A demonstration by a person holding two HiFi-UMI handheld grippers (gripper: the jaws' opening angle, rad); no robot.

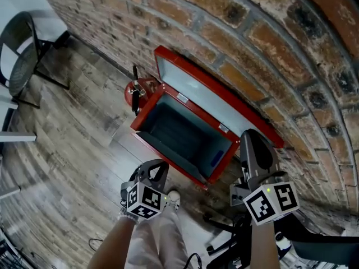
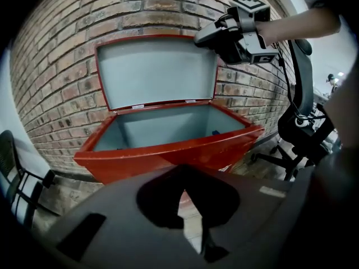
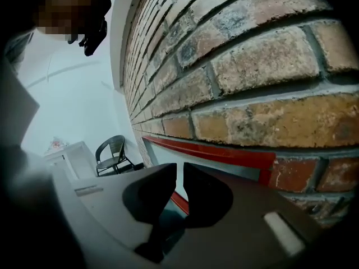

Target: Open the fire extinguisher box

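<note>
The red fire extinguisher box point(image 1: 147, 112) stands on the floor against the brick wall with its lid point(image 1: 207, 97) swung up and leaning on the bricks. The grey inside is bare apart from a small blue thing point(image 1: 217, 157). My left gripper point(image 1: 159, 170) hovers just in front of the box's front wall point(image 2: 168, 153), its jaws almost together with nothing between them. My right gripper point(image 1: 253, 140) is up by the lid's right top corner point(image 2: 210, 41), beside the lid's red edge point(image 3: 224, 156). Its jaws stand a narrow slit apart and hold nothing.
A red extinguisher point(image 1: 137, 91) with a black handle stands left of the box. A black wire chair point(image 1: 22, 55) is at the far left. An office chair point(image 2: 300, 116) on a wheeled base point(image 1: 224, 228) stands to the right. The brick wall point(image 3: 252, 66) is close behind.
</note>
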